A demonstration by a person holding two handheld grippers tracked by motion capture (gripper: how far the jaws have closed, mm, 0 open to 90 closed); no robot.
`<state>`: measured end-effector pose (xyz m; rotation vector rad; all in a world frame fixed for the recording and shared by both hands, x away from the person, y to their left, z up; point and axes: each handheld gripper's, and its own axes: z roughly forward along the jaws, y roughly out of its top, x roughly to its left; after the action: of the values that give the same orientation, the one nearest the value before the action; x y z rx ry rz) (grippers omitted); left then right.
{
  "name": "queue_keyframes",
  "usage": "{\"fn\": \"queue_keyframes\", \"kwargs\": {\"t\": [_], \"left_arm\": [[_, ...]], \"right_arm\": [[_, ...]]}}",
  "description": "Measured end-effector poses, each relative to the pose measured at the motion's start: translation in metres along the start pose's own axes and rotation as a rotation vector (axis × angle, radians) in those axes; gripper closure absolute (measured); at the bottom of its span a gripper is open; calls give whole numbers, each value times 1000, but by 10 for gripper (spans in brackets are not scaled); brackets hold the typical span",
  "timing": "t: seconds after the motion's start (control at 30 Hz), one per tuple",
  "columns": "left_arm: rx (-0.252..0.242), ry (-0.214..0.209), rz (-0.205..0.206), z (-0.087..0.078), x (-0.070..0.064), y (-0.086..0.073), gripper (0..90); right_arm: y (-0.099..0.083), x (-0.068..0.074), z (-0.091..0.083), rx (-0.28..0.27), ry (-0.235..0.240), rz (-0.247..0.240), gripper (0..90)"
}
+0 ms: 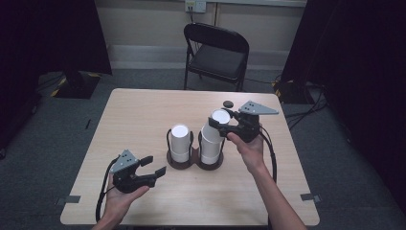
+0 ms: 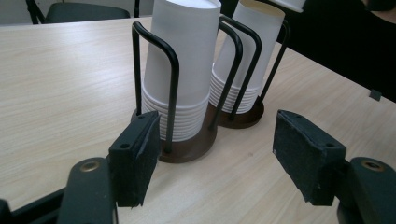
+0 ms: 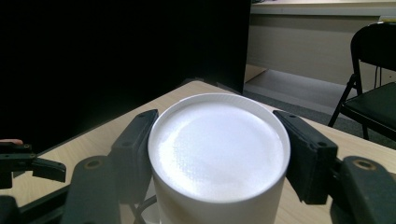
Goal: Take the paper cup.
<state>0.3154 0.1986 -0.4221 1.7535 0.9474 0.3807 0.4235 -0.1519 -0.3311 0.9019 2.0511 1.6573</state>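
Left gripper (image 1: 152, 168): resting in the person's left hand at the near-left of the table (image 1: 139, 115), its jaws spreading wide with nothing between them, pointing toward the cup holder (image 2: 187, 151).
Right gripper (image 1: 221, 125): closing on the top cup (image 3: 218, 154) of the right stack (image 1: 212, 141); in the right gripper view both pads are pressing against its sides just under the upturned base.
Top cup, position: sitting upside down, highest on the right stack, inside the black wire uprights of the holder's right bay.
Left stack (image 1: 180, 143): standing shorter in the left bay, untouched; in the left gripper view many nested rims are showing at its foot.
Handling: paper cup, likely very light and thin-walled, so hard squeezing is risking a dent; the smooth wall may slip.
Hold point: near the closed base, where the wall is stiffest, as the pads are gripping now.
Risk: nested cups may be clinging, so 2 could be rising together; lifting straight up between the wires seems wise.
Chair (image 1: 216, 52): standing beyond the far edge.
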Motion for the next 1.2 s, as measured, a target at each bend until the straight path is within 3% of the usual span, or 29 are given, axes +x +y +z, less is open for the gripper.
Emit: {"fn": "queue_keyframes", "kwargs": {"t": [0.17,0.27,0.33,0.47,0.57,0.6,0.87,0.97,1.0,1.07,1.17,1.2], "left_arm": [[-12,20,-1,0,-1,4,322],[-4,-8,-13,4,-4,8,351],[-2,-5,-11,6,-5,10,351],[0,-25,23,13,-11,23,356],[-3,-36,52,16,-16,31,367],[-23,-56,57,19,-20,35,376],[-62,-153,57,30,-30,23,385],[-63,-147,65,29,-33,20,396],[-105,-112,84,24,-36,18,460],[-118,-97,91,22,-38,18,448],[-125,-95,123,19,-42,14,478],[-123,-108,143,19,-45,12,509]], "right_arm": [[2,0,-14,-25,4,28,342],[2,0,-22,-25,39,68,343],[2,0,-23,-18,53,84,343],[-1,5,-30,-9,105,142,344],[-5,7,-32,-13,118,167,344],[-9,9,-33,-18,134,182,344],[-30,13,-28,8,212,271,345],[-38,14,-26,12,230,305,345],[-42,16,-25,29,237,333,345],[-44,19,-25,37,236,349,345],[-45,22,-25,36,259,373,345],[-45,24,-25,31,280,407,345]]}}
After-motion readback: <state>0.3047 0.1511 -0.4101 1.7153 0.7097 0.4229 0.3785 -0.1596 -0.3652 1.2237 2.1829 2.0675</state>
